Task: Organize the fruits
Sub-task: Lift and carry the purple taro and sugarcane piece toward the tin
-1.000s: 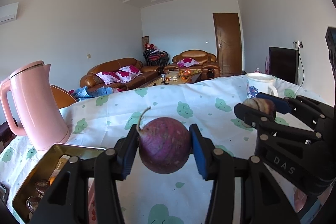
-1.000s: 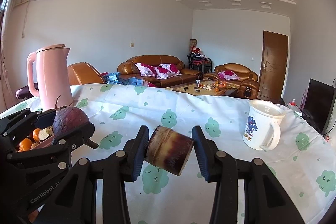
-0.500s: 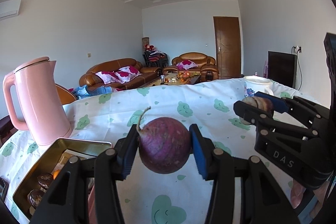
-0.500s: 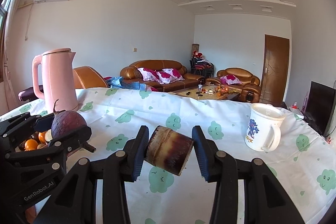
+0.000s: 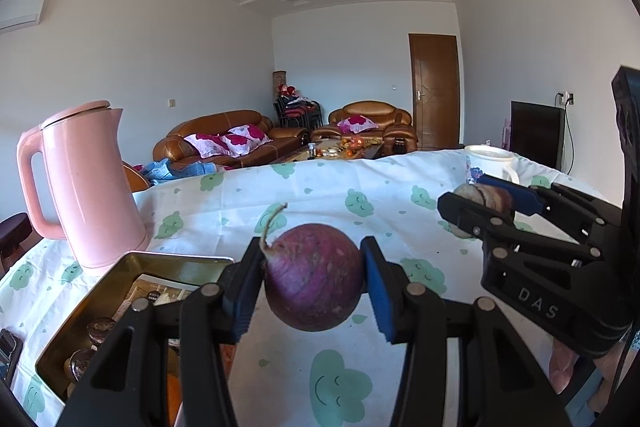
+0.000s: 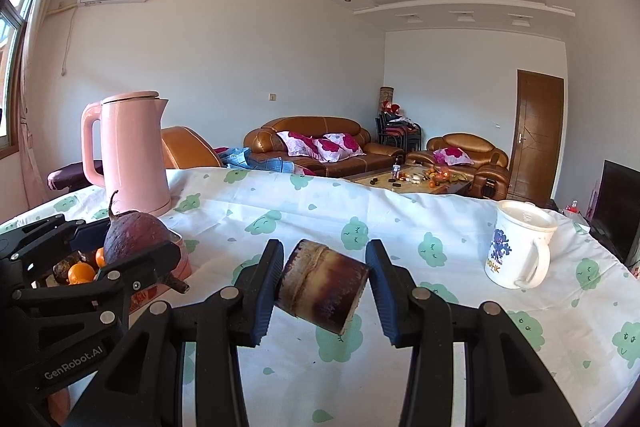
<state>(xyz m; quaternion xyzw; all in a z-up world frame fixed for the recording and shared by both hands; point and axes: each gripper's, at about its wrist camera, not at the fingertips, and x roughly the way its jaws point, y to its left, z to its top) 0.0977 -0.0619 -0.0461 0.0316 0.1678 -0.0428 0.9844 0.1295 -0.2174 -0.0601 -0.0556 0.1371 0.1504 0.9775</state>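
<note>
My left gripper (image 5: 314, 281) is shut on a round purple root with a curled stem (image 5: 314, 277), held above the cloth-covered table. It shows again at the left of the right wrist view, where the same root (image 6: 134, 239) sits between the left gripper's jaws. My right gripper (image 6: 324, 283) is shut on a short brown sugarcane piece (image 6: 322, 285), tilted in the pads. In the left wrist view that cane piece (image 5: 482, 197) appears at the right in the right gripper (image 5: 486, 201). A gold metal tray (image 5: 120, 277) with oranges (image 6: 80, 271) and dark round fruits lies low on the left.
A pink kettle (image 5: 86, 183) stands behind the tray. A white mug (image 6: 518, 245) sits on the table's right side. The table wears a white cloth with green cloud prints (image 6: 352, 231). Brown sofas and a coffee table fill the room behind.
Both grippers have drifted sideways over the table: kettle and tray sit further right in both views. Both grips are unchanged.
</note>
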